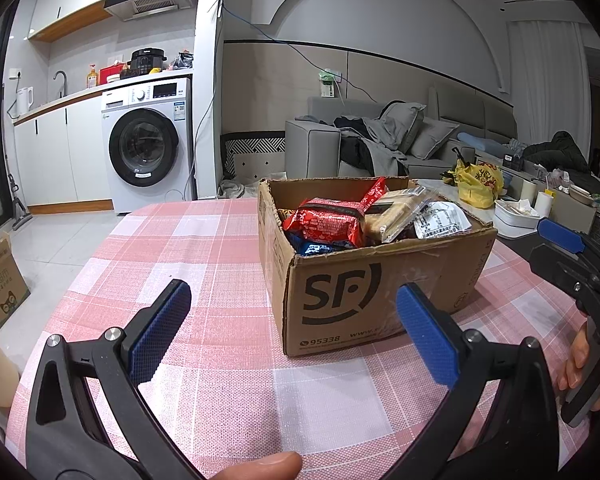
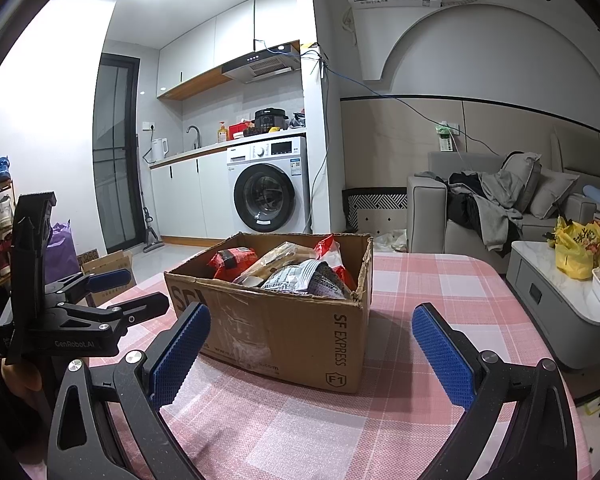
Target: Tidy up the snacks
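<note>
An open brown SF cardboard box point(image 1: 352, 292) stands on the pink checked tablecloth point(image 1: 188, 248); it also shows in the right wrist view point(image 2: 300, 328). It holds several snack packets: a red packet point(image 1: 326, 222), a clear biscuit pack point(image 1: 396, 212) and a silver packet point(image 1: 444, 218). My left gripper point(image 1: 294, 316) is open and empty, a little in front of the box's near left corner. My right gripper point(image 2: 312, 340) is open and empty, in front of the box's right corner. The right gripper shows at the right edge of the left wrist view point(image 1: 572, 256).
The table's edge runs round on the left point(image 1: 88, 264). A low white coffee table point(image 2: 556, 280) with a yellow bag point(image 2: 580, 250) stands to the right. A sofa point(image 1: 380, 144) and a washing machine point(image 1: 148, 144) stand behind. A cardboard box point(image 1: 0, 280) sits on the floor.
</note>
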Demonstrator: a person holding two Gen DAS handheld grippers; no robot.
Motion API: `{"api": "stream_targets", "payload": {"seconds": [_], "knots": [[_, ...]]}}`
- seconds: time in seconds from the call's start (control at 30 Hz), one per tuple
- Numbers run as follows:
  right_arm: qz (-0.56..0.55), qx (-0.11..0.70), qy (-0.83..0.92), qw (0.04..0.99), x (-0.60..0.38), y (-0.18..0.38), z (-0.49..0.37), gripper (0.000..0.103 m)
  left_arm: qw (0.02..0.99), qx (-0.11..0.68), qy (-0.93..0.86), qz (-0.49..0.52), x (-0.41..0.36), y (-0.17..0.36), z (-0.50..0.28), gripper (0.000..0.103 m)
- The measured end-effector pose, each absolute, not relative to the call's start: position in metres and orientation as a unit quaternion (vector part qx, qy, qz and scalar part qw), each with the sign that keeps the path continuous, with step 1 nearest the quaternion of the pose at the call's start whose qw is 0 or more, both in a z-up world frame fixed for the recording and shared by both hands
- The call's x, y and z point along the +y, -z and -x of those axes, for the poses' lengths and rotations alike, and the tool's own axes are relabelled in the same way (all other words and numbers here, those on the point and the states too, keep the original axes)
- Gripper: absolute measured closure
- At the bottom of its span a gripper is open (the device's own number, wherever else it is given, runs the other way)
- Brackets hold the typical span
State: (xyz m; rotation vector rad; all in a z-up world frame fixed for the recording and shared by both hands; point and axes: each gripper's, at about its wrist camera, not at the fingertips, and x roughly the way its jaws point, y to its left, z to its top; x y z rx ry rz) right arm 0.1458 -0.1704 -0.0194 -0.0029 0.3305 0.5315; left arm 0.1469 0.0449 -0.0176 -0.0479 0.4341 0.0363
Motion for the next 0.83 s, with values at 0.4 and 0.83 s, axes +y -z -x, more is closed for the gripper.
{"api": "stream_targets", "payload": {"seconds": [0.4, 0.83], "knots": [[0.002, 0.162, -0.262, 0.951, -0.1702, 0.0193, -0.1457, 0.000, 0.976, 0.215, -0.018, 0.024, 0.0443, 0.0183, -0.1475, 0.001], [0.002, 0.162, -0.261, 0.951, -0.1702, 0.0191, -0.1456, 0.000, 0.977, 0.213, -0.018, 0.024, 0.0426, 0.0165, -0.1476, 0.001]]}}
